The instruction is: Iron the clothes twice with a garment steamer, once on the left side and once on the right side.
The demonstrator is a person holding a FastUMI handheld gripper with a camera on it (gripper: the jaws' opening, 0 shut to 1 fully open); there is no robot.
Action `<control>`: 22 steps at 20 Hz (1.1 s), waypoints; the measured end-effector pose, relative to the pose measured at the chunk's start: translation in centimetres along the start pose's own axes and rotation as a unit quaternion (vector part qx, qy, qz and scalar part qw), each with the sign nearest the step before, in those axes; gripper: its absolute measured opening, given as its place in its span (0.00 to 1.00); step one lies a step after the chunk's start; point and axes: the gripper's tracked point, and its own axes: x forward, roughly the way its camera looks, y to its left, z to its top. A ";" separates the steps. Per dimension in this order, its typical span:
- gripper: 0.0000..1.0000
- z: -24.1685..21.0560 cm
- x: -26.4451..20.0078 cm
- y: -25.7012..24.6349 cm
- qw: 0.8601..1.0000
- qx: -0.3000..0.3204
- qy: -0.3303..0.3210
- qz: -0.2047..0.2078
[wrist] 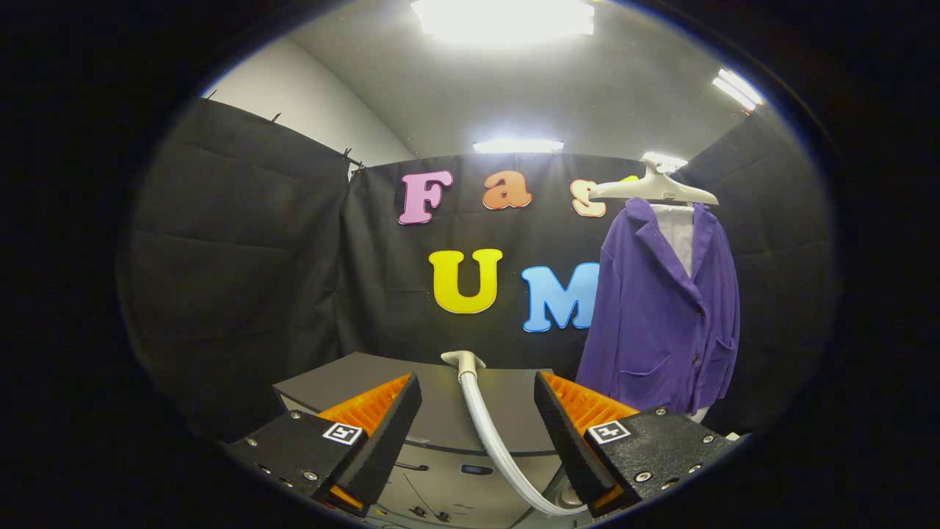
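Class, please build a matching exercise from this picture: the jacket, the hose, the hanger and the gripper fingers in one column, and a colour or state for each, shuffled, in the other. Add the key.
Things:
1. jacket
2. hose
3. hanger
4. fingers of the gripper

Colours and states:
A. spread apart, holding nothing
B. purple, hanging beyond the fingers
C. cream, carrying the jacket
D. white, curving up between the fingers

Pairs: 1-B, 2-D, 3-C, 4-A
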 end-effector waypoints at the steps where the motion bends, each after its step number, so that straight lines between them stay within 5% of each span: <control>1: 0.95 0.0 1.4 -0.1 1.000 0.002 0.006 -0.004; 14: 0.95 1.4 17.9 2.1 0.997 0.024 0.064 -0.031; 22: 0.95 -1.9 26.5 1.6 0.987 0.025 0.146 -0.064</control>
